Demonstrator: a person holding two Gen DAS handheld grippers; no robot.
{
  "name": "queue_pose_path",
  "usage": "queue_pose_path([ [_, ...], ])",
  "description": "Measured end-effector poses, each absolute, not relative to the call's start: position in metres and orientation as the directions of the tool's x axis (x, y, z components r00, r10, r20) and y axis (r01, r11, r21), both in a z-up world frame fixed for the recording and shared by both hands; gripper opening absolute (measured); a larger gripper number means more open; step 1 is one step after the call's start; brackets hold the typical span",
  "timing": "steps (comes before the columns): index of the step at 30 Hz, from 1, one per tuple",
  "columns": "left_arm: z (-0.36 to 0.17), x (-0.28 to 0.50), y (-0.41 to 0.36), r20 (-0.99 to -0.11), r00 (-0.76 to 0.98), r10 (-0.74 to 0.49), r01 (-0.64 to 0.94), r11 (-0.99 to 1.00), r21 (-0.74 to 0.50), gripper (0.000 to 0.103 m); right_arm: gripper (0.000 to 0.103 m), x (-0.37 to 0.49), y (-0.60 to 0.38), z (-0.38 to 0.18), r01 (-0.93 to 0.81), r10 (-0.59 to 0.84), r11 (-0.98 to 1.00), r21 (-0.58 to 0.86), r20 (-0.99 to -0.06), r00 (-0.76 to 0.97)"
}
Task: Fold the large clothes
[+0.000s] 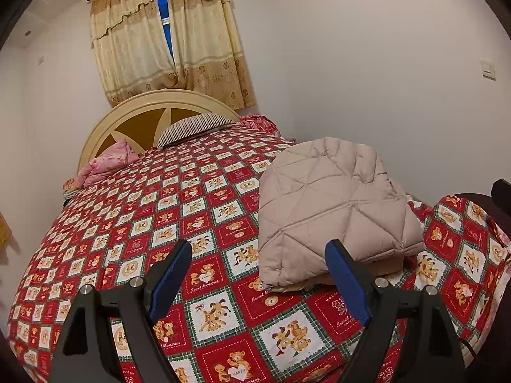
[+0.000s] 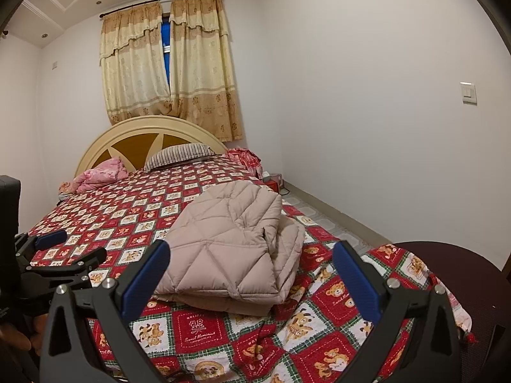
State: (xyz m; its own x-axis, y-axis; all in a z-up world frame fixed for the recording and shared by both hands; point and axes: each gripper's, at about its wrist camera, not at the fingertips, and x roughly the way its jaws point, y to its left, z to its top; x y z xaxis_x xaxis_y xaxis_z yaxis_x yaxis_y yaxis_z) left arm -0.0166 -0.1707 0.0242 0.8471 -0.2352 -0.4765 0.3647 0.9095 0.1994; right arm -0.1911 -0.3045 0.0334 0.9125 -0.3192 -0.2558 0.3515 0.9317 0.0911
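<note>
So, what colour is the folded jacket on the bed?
The folded jacket is plain beige with diamond quilting; the right wrist view shows it best.

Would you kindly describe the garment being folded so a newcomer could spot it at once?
Start at the bed with the red teddy-bear patchwork cover. Near its foot, on the side by the bare wall, lies a folded beige quilted jacket. It is the only plain, puffy, diamond-stitched item; the pink bundle and striped pillow sit far off by the headboard.
</note>
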Motion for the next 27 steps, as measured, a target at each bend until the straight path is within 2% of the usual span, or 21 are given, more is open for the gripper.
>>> queue_pose_path([
  [27, 0.0236, -0.0159, -0.1699, -0.473, 0.851, -0.228, 0.354, 0.914, 0.198, 0.086, 0.103, -0.1911, -0.3046, 0.0332, 0.352, -0.319, 0.932, 0.091, -0.259, 0.912],
])
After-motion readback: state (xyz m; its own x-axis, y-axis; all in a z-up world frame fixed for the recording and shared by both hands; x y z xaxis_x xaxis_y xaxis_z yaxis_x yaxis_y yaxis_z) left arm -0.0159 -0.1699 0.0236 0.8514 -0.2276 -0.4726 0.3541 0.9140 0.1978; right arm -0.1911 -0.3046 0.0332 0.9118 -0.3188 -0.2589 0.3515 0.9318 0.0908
